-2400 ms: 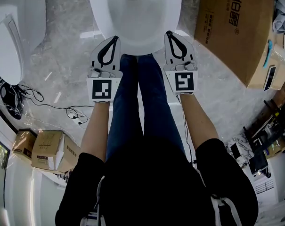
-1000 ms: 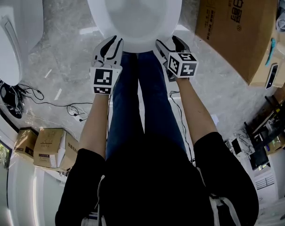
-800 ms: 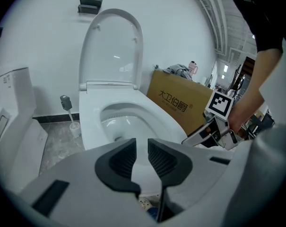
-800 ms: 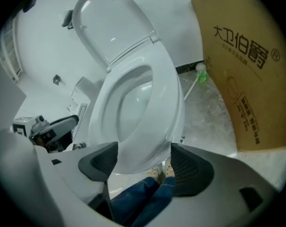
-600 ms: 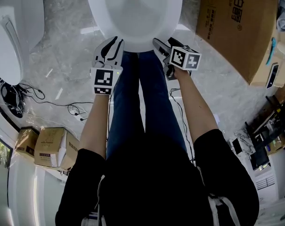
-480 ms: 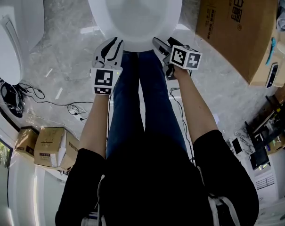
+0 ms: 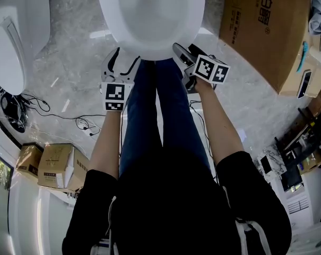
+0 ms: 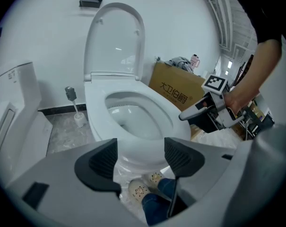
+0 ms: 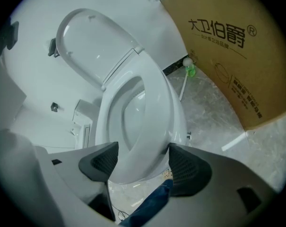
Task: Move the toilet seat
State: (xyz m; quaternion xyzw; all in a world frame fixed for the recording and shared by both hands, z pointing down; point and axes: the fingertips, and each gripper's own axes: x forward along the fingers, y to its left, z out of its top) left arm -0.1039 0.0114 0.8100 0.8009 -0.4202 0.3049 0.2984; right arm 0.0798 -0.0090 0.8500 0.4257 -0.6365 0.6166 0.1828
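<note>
we had just opened our left gripper [image 8: 140, 151] jaws wide with nothing in them, the toilet seat [image 9: 157, 103] lying flat just ahead, while our tipped right gripper [image 9: 143, 156] had its wide jaws around the seat's front edge, likely to lift it.

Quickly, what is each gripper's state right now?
Left gripper: open, jaws just opened, gripping nothing.
Right gripper: jaws astride the glossy white oval toilet seat; grip cannot be told.
</note>
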